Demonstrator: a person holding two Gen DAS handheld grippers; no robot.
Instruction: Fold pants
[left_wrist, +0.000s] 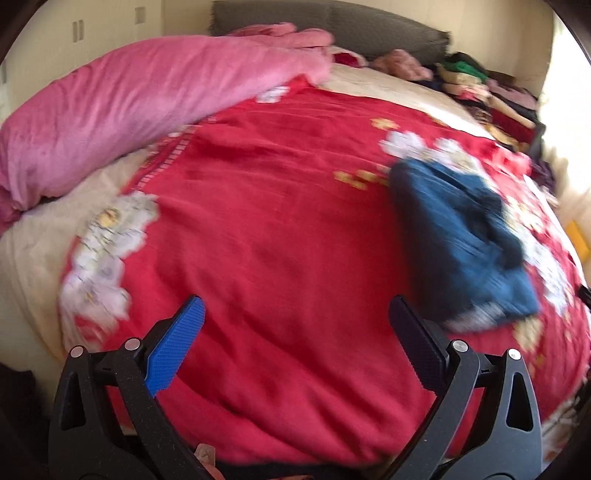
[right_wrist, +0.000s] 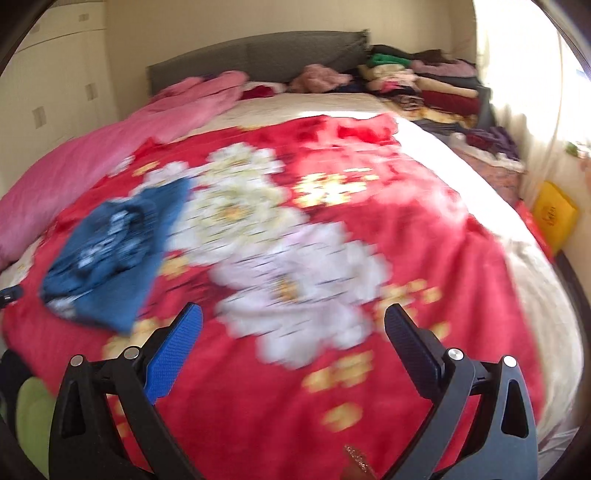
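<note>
Blue denim pants (left_wrist: 461, 240) lie in a folded bundle on the red flowered blanket (left_wrist: 277, 221), to the right in the left wrist view. The same pants (right_wrist: 110, 254) sit at the left in the right wrist view. My left gripper (left_wrist: 295, 310) is open above bare red blanket, left of and nearer than the pants, holding nothing. My right gripper (right_wrist: 293, 317) is open too, over the white flower print, with the pants off its left side. Both views are motion-blurred.
A pink quilt (left_wrist: 129, 122) is heaped along the bed's left side. A stack of folded clothes (right_wrist: 424, 81) stands at the far right by the grey headboard (right_wrist: 258, 55). A yellow bag (right_wrist: 554, 218) sits on the floor at the right of the bed.
</note>
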